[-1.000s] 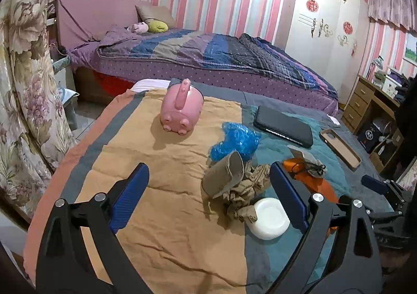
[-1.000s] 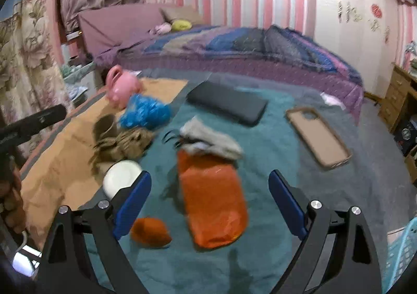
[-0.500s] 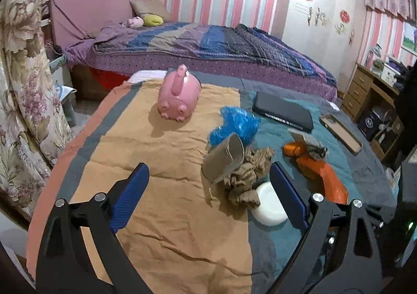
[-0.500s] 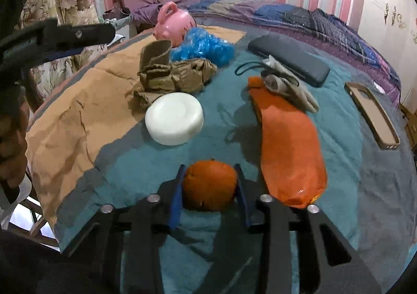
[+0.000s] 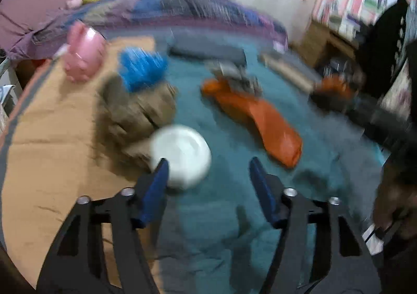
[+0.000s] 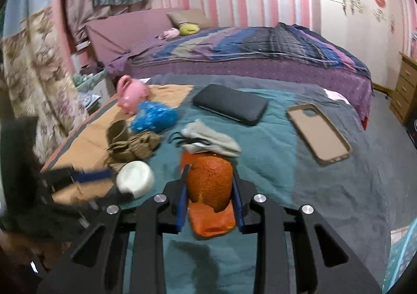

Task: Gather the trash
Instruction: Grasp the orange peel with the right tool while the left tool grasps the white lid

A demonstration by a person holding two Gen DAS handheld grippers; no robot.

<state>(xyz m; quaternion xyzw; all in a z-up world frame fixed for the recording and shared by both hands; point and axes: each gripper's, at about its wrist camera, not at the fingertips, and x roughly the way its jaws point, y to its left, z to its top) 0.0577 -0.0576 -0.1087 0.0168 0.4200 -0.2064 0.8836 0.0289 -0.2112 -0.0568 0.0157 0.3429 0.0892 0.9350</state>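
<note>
Now right gripper (image 6: 210, 189) pinches the orange peel (image 6: 210, 182), raised over the orange bag (image 6: 208, 221); left gripper (image 5: 207, 184), jaws just been closing, nothing clamped, nears the white lid (image 5: 182, 155) — centre it, squeeze gently

Both wrist views face the bedspread (image 5: 221, 215) closely.

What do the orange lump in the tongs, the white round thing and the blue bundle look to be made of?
The orange lump looks like citrus peel: dimpled, matt skin. The white round thing seems smooth moulded plastic or foam, faintly glossy; hard to tell which. The blue bundle looks like thin crinkled plastic film, shiny in its folds.
</note>
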